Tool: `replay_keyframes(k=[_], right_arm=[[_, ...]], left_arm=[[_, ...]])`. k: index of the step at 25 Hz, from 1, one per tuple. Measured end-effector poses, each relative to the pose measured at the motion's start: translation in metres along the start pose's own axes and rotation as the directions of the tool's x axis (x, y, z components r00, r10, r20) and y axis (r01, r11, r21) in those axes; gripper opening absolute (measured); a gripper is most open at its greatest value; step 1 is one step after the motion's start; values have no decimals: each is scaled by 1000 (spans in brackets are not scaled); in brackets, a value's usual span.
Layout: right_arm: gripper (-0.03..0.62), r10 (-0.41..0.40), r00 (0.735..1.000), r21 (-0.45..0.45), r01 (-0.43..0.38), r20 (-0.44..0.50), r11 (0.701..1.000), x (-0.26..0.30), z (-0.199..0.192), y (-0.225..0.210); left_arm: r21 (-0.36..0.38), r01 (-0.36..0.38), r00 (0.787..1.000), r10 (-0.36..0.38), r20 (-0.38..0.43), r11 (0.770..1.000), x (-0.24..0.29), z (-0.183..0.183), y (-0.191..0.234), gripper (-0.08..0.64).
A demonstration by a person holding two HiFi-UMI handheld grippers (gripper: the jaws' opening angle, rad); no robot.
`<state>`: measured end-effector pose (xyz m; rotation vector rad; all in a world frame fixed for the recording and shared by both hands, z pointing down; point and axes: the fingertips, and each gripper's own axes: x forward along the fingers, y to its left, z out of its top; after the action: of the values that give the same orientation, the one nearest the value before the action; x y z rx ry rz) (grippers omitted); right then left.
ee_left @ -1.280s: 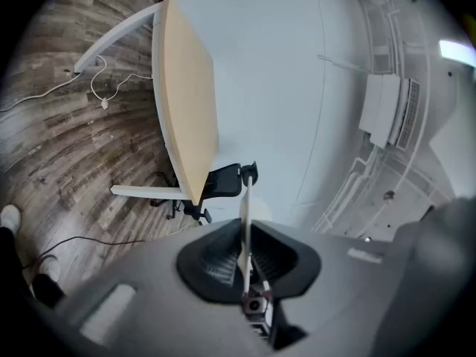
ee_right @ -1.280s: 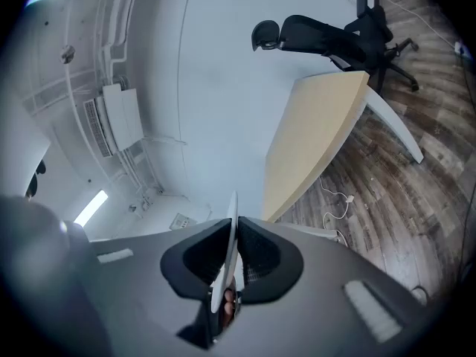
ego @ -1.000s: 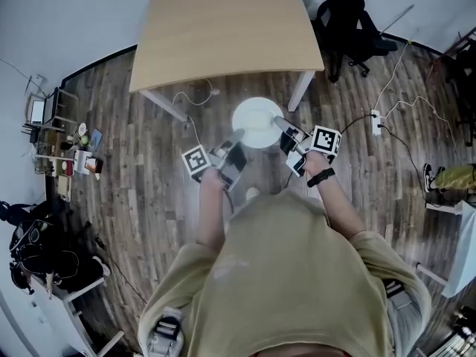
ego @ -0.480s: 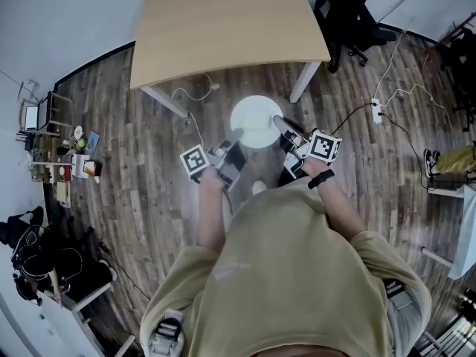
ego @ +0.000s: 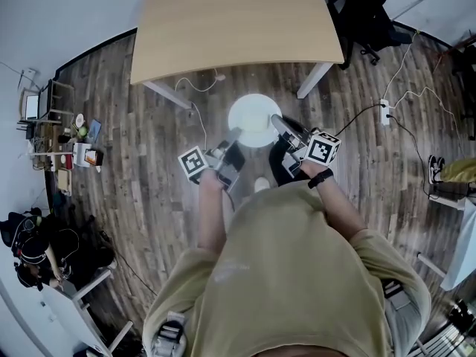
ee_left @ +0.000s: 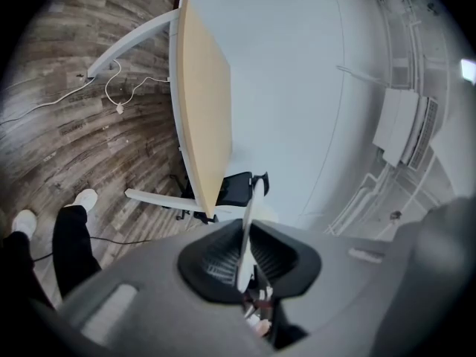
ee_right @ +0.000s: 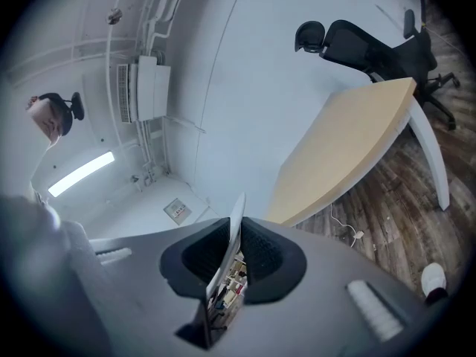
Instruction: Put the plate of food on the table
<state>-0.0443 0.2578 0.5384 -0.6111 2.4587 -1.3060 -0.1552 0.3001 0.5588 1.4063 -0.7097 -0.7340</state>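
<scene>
A round white plate [ego: 255,120] hangs above the wood floor, just short of the light wooden table [ego: 230,21]. From above it looks plain white. My left gripper [ego: 236,134] is shut on its near-left rim. In the left gripper view the plate [ee_left: 246,225] shows edge-on between the dark pads of that gripper [ee_left: 242,262]. My right gripper [ego: 277,122] holds the near-right rim. Its jaws have just been opening a little, but the plate's edge [ee_right: 235,233] still sits pinched between the pads of the gripper [ee_right: 232,262]. The table [ee_left: 201,103] [ee_right: 342,147] lies ahead in both gripper views.
A black office chair [ego: 364,13] stands by the table's right end. White table legs [ego: 316,80], a loose cable [ego: 197,88] and a power strip [ego: 384,112] are on the floor. A cluttered shelf [ego: 67,147] stands at far left. The person's shoe [ee_left: 85,198] shows below.
Both grippers have carried the plate a little closer to the table, which now looks larger. The right gripper has rolled slightly. The plate stays held on both sides.
</scene>
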Motion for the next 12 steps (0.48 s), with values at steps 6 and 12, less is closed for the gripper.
replay_keyframes(k=[6,12], right_arm=[[38,17,1000,36,-17,-4,999,39,62,-48],[34,-23,1000,155,25,-14,988,87,192,-147]], left_arm=[[-3,-20,999,20,31,1000,70,44,4,21],[-14,-104,994,104,33,994,225,112,5,21]])
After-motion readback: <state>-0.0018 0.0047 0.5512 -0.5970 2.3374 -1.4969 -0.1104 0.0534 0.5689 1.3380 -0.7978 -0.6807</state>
